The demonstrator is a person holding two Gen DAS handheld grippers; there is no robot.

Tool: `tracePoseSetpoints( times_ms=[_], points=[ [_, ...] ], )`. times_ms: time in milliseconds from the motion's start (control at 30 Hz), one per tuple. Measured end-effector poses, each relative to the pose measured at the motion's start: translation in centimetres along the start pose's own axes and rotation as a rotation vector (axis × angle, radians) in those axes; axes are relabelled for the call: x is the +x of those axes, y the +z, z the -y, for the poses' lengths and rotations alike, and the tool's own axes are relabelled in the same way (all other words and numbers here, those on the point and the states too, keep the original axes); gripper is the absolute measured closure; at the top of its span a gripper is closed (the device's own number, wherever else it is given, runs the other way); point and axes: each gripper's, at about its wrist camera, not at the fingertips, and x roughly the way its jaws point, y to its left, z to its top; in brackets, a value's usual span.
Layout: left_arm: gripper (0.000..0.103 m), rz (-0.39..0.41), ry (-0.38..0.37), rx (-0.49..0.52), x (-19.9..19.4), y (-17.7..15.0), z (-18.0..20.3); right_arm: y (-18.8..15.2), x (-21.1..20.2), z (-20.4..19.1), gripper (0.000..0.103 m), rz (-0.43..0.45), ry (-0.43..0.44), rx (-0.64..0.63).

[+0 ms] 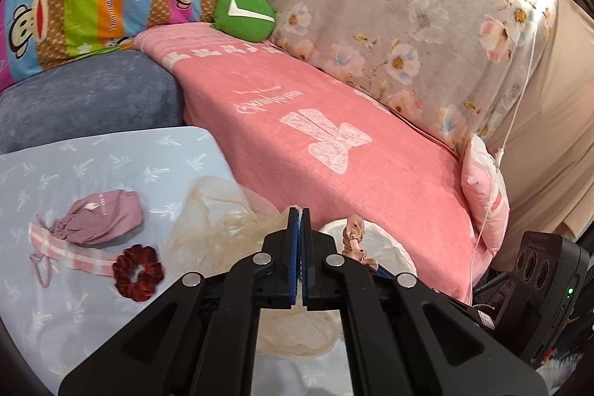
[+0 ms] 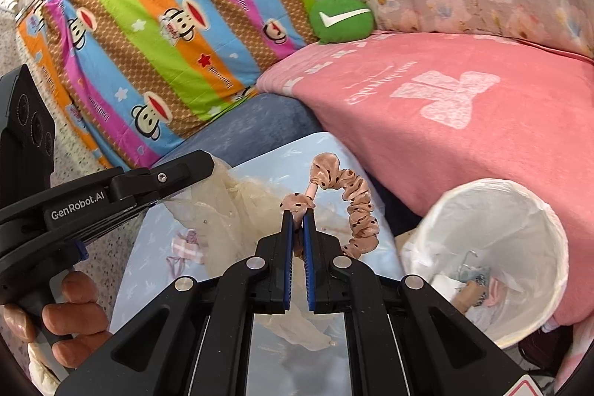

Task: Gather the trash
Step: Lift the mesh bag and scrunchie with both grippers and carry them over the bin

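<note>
My right gripper is shut on one end of a pink dotted ruffled headband, which arcs up and to the right of the tips; the headband also shows beside my left gripper. To its lower right stands a white lined bin with several scraps at the bottom. My left gripper is shut, and a cream gauzy cloth hangs from its tips. From the right wrist, the left gripper is seen side-on with the cream cloth drooping below it.
On the light blue sheet lie a mauve drawstring pouch, a dark red scrunchie and a pink plaid strap. Behind are a pink blanket, a green round cushion and a monkey-print pillow. A hand holds the left gripper.
</note>
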Motion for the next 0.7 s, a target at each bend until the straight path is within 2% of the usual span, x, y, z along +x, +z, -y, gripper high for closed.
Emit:
tracePoseSetpoints(
  times_ms=[233, 700],
  points=[
    [0.102, -0.030, -0.039, 0.067, 1.9, -0.2, 3.8, -0.3, -1.8, 4.4, 0.098, 0.023, -0.051, 0.063],
    [0.102, -0.072, -0.107, 0.149, 5.3, -0.2, 10.0, -0.7, -3.8, 10.4, 0.098, 0.048, -0.118, 0.156]
  ],
)
